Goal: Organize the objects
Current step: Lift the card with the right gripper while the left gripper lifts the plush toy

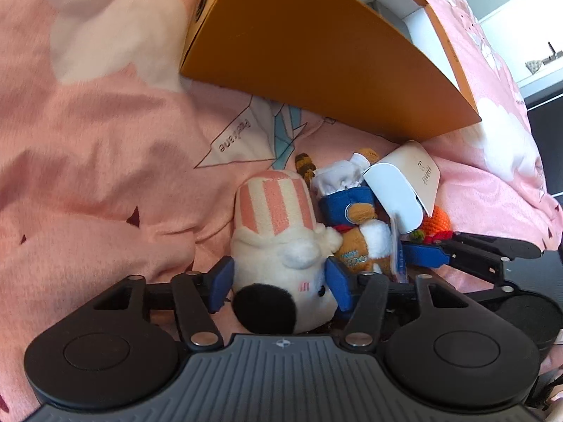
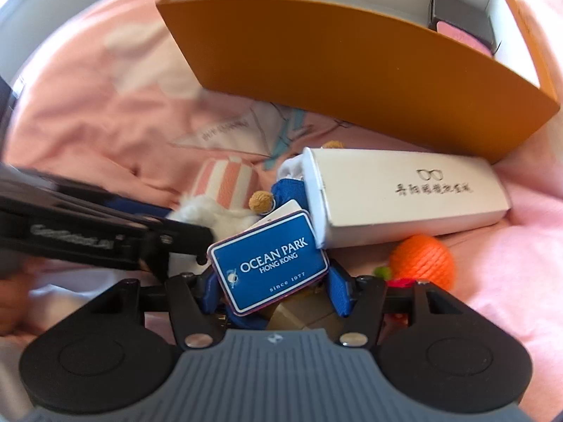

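My left gripper [image 1: 279, 283] is shut on a white plush toy [image 1: 281, 246] with a pink-striped hat, lying on the pink bedsheet. My right gripper [image 2: 276, 290] sits around a brown plush in blue clothes [image 1: 355, 218] with a blue "Ocean Park" tag [image 2: 269, 263]; the tag hides the jaws' contact. A white glasses case [image 2: 404, 190] and an orange knitted ball [image 2: 422, 262] lie beside it. An open orange box [image 2: 352, 70] stands behind the pile.
The orange box holds a dark case with a pink face [image 2: 461, 24] in its right end. Pink bedding [image 1: 88, 158] with cloud prints lies all around. A room counter [image 1: 542, 63] shows at far right.
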Demonstrator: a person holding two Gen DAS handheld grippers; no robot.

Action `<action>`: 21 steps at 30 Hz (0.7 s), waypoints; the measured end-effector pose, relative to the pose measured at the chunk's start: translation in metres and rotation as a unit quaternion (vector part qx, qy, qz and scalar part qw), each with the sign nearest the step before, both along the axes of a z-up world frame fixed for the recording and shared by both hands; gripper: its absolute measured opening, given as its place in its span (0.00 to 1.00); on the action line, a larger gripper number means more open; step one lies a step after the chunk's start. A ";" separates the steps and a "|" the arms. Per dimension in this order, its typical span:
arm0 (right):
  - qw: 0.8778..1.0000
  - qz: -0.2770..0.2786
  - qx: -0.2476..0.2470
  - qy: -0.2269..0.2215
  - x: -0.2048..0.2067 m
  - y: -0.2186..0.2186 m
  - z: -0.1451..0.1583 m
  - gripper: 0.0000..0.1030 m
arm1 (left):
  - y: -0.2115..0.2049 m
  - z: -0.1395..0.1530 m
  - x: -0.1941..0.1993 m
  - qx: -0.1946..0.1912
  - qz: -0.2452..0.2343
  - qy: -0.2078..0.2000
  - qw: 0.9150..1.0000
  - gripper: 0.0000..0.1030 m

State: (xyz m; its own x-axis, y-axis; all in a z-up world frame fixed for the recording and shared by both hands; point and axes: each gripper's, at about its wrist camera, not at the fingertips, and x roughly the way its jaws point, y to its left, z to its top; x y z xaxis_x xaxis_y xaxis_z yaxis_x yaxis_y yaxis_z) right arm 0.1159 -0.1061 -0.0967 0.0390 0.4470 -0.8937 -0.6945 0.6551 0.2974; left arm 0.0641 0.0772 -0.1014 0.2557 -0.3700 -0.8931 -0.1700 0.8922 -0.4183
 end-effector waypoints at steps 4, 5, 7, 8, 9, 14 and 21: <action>0.997 -0.030 0.052 0.055 0.011 -0.014 -0.003 0.60 | 0.007 -0.006 0.000 -0.020 0.011 0.008 1.000 0.69; 0.995 -0.040 0.060 0.068 0.013 -0.018 -0.006 0.60 | 0.006 -0.007 0.000 -0.020 0.010 0.008 1.000 0.67; 0.992 -0.058 0.065 0.086 0.017 -0.022 -0.011 0.60 | 0.002 -0.007 0.000 -0.012 0.009 0.004 1.000 0.64; 0.993 -0.060 0.060 0.083 0.015 -0.022 -0.011 0.61 | -0.001 -0.006 0.000 -0.005 0.007 0.000 1.000 0.62; 0.994 -0.055 0.052 0.072 0.012 -0.017 -0.010 0.61 | -0.004 -0.005 -0.001 0.003 0.005 -0.003 1.000 0.61; 0.999 -0.044 0.002 -0.002 -0.006 -0.007 0.012 0.61 | -0.009 0.006 -0.003 0.022 0.000 -0.010 1.000 0.55; 0.995 -0.021 -0.043 -0.089 -0.027 -0.009 0.035 0.34 | -0.016 0.033 -0.010 0.092 -0.019 -0.048 0.994 0.55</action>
State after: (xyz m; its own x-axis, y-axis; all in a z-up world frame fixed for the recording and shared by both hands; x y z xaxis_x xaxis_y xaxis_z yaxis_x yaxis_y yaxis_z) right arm 0.0888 -0.1151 -0.0617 0.2174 0.3630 -0.9061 -0.7020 0.7031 0.1133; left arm 0.0544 0.0611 -0.0688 0.3314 -0.2140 -0.9189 -0.1022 0.9600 -0.2605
